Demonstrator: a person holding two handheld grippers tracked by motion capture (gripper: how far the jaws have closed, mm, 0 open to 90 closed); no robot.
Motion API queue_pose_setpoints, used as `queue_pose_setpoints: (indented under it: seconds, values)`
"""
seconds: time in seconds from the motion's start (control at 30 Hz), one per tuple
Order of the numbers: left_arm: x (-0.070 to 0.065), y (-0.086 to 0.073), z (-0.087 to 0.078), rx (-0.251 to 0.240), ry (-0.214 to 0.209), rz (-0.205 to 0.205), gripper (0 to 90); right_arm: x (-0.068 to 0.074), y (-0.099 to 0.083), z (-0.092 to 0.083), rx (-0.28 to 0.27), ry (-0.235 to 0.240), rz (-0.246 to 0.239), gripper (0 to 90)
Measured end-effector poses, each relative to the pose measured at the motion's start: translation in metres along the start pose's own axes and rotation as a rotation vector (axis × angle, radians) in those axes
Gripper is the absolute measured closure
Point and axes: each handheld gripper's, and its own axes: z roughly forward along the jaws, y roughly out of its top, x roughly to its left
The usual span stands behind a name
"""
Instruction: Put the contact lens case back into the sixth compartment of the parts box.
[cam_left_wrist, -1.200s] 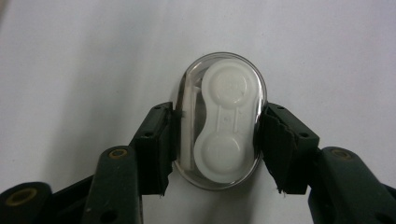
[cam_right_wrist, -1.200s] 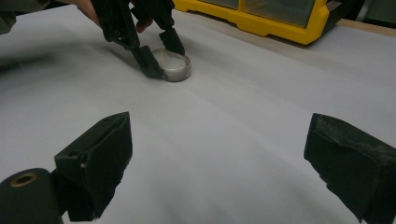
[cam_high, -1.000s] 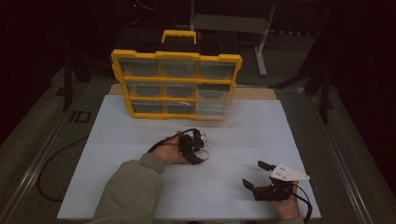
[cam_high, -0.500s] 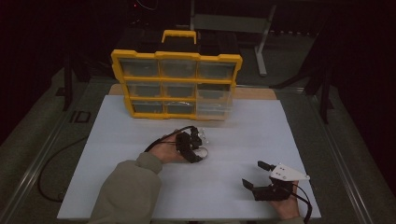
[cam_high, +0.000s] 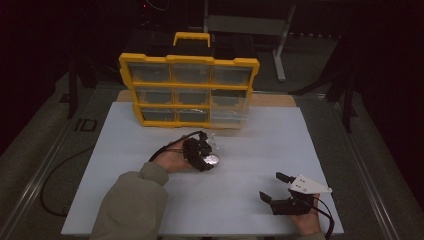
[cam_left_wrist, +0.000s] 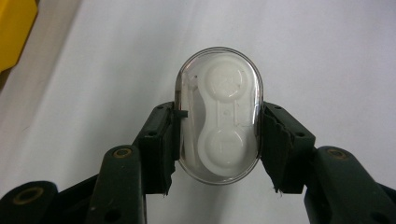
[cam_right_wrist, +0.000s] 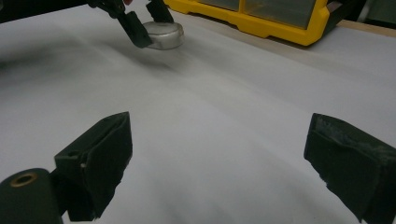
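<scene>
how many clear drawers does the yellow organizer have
8 that I can make out on the organizer: three across the top row, three across the middle, two in the bottom row at left, with the right middle one seeming to run down tall. The dim light makes the dividers hard to tell.

The left gripper (cam_high: 209, 154), clamping the clear case (cam_left_wrist: 218, 114), has drifted slightly toward the person

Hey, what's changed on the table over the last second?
Hardly anything. The left gripper stays shut on the clear oval case, at most nudged slightly. The right gripper stays open near the table's front edge, and the yellow organizer hasn't moved.
</scene>
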Motion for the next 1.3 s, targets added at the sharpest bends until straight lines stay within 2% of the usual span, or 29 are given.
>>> queue_pose_setpoints:
  seconds: [0.53,0.9,1.3]
  values:
    - [0.002,-0.007,-0.021,-0.029,0.027,-0.016,49.8,0.0,0.0,0.0,-0.005,0.0,-0.001,7.8]
    - [0.006,-0.015,-0.041,-0.076,0.053,-0.035,49.8,-0.002,0.0,-0.001,-0.019,-0.009,0.005,7.8]
    - [0.01,-0.019,-0.06,-0.09,0.085,-0.039,49.8,-0.002,0.0,-0.004,-0.04,-0.023,0.007,7.7]
